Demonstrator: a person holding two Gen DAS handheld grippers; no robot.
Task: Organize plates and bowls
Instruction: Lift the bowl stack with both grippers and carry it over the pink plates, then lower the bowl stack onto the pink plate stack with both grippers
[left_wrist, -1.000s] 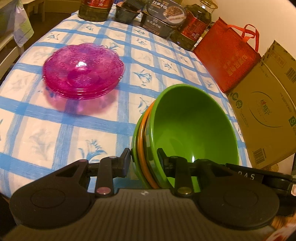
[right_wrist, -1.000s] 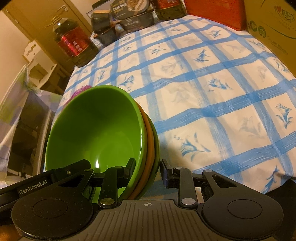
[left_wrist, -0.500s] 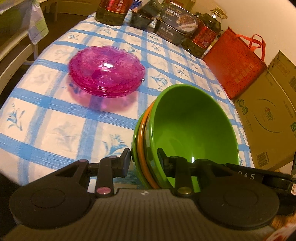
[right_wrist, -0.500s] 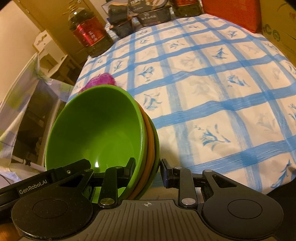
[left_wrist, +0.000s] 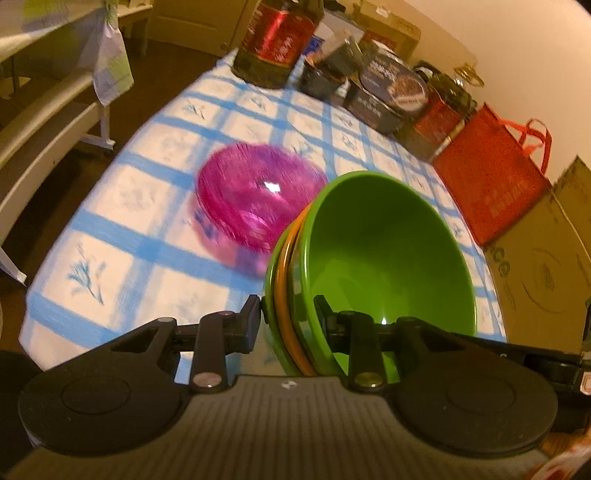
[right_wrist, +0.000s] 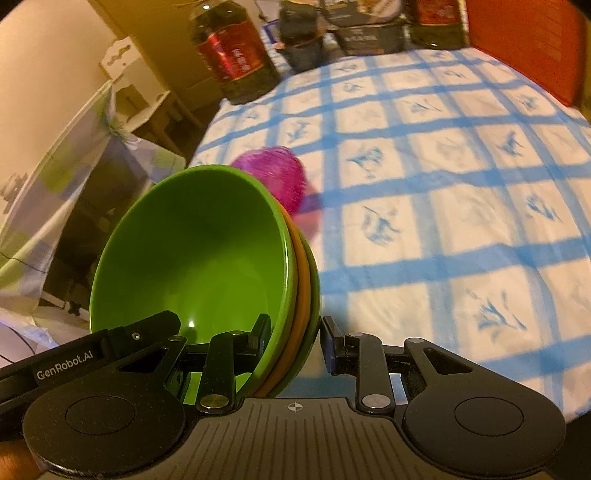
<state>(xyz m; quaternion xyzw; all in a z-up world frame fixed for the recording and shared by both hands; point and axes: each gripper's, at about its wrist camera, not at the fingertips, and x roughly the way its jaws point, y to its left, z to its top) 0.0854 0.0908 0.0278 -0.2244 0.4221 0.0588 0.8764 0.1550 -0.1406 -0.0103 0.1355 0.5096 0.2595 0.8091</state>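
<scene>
A nested bowl stack (left_wrist: 388, 251), green over orange over green, hangs tilted above the blue-checked tablecloth (left_wrist: 122, 206). My left gripper (left_wrist: 287, 317) is shut on the stack's left rim, one finger inside the top bowl and one outside. My right gripper (right_wrist: 295, 332) is shut on the opposite rim of the same bowl stack (right_wrist: 199, 251). A pile of pink glass plates (left_wrist: 255, 195) rests on the cloth just beyond the stack, partly hidden by the bowl rim. In the right wrist view the pink plates (right_wrist: 273, 177) peek out behind the bowls.
Oil bottles (left_wrist: 277, 40) and dark tins (left_wrist: 388, 96) line the table's far edge. A red bag (left_wrist: 491, 184) and a cardboard box (left_wrist: 543, 266) stand at the right. A white bench (left_wrist: 48, 122) sits left of the table. The table's near edge (left_wrist: 40, 328) is close below.
Both grippers have carried the bowl stack left and slightly up. The pink plates now sit close behind the bowl rim and have come into the right wrist view.
</scene>
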